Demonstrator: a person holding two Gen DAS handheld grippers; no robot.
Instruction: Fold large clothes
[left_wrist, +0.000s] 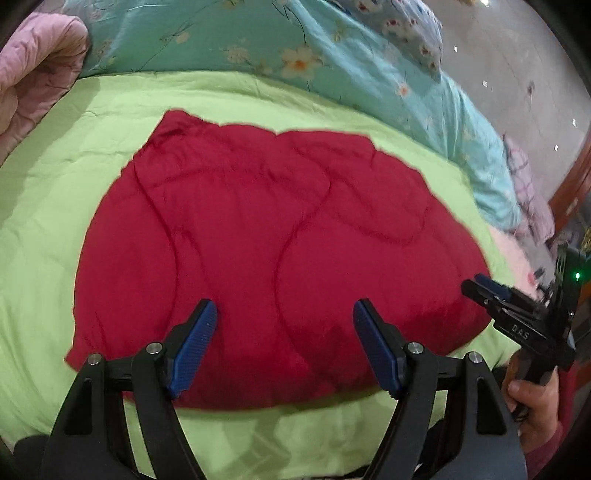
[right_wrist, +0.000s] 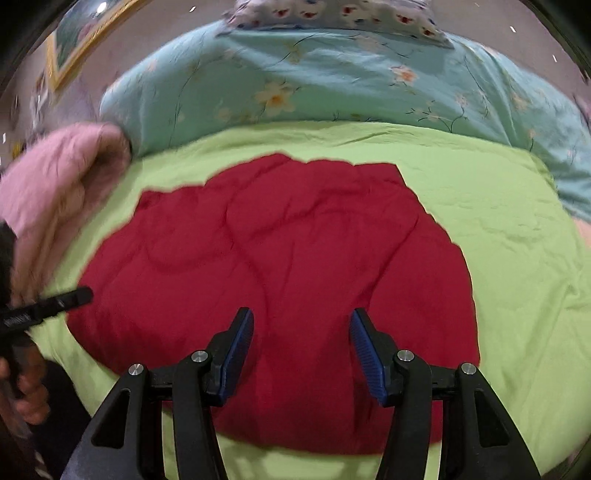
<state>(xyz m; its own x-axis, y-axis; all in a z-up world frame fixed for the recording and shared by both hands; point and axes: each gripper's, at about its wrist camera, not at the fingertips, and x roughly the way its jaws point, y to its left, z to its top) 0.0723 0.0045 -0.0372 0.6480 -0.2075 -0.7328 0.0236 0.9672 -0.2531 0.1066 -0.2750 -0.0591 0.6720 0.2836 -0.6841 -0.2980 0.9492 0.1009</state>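
Green bedspread (left_wrist: 48, 236) carries a folded red garment (left_wrist: 258, 240) — both grippers' fingers (left_wrist: 194, 343) (right_wrist: 236, 354) apart, empty.

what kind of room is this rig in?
Most likely a bedroom, working on a bed. A red garment lies spread on a green sheet, with a floral blue quilt and a patterned pillow behind it, and a pink blanket bunched at one side.

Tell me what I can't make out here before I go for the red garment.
- Red garment: near hem, both views, hidden behind the left gripper and right gripper.
- Sleeves or collar: not discernible, folded under or blurred.
- Pink quilt: right wrist view, motion-blurred, cut by the edge.
- Green sheet: near edge cut off.
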